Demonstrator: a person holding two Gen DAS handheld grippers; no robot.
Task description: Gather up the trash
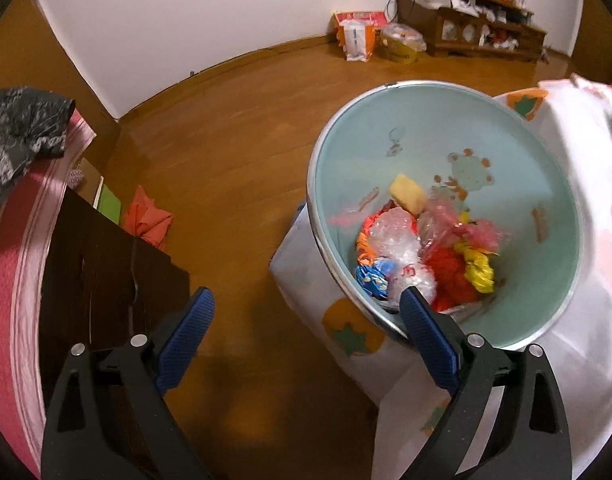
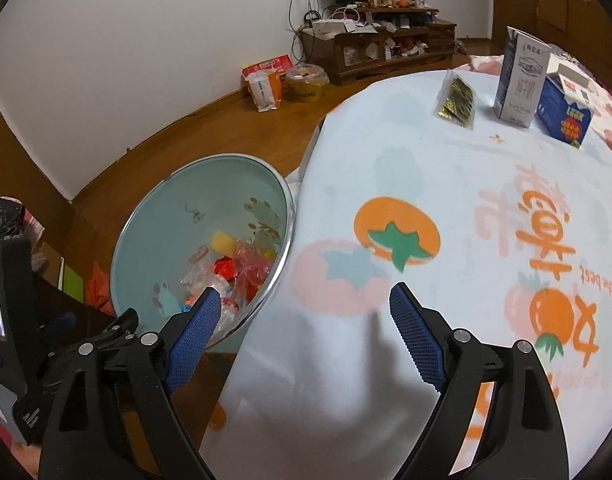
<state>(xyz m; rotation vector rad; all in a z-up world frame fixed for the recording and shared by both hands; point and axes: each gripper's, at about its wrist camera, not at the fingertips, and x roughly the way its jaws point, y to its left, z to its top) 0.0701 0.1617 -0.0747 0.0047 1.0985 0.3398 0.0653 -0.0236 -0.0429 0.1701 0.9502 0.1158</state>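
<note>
A pale green trash bin (image 1: 546, 184) with a metal rim stands on the wood floor beside the table; it also shows in the right wrist view (image 2: 154, 240). Inside lie crumpled wrappers (image 1: 426, 256) and a yellow sponge (image 1: 407, 194). My left gripper (image 1: 306, 320) is open and empty, near the bin's near rim. My right gripper (image 2: 306, 312) is open and empty over the table's edge. On the tablecloth (image 2: 446, 184) stand a gold snack packet (image 2: 457, 100), a milk carton (image 2: 520, 80) and a blue box (image 2: 566, 112).
A dark cabinet (image 1: 106, 264) with a pink striped cloth (image 1: 10, 280) is at left. An orange cloth (image 1: 146, 216) lies on the floor. Bags (image 1: 358, 36) and a low TV stand (image 1: 486, 28) line the far wall.
</note>
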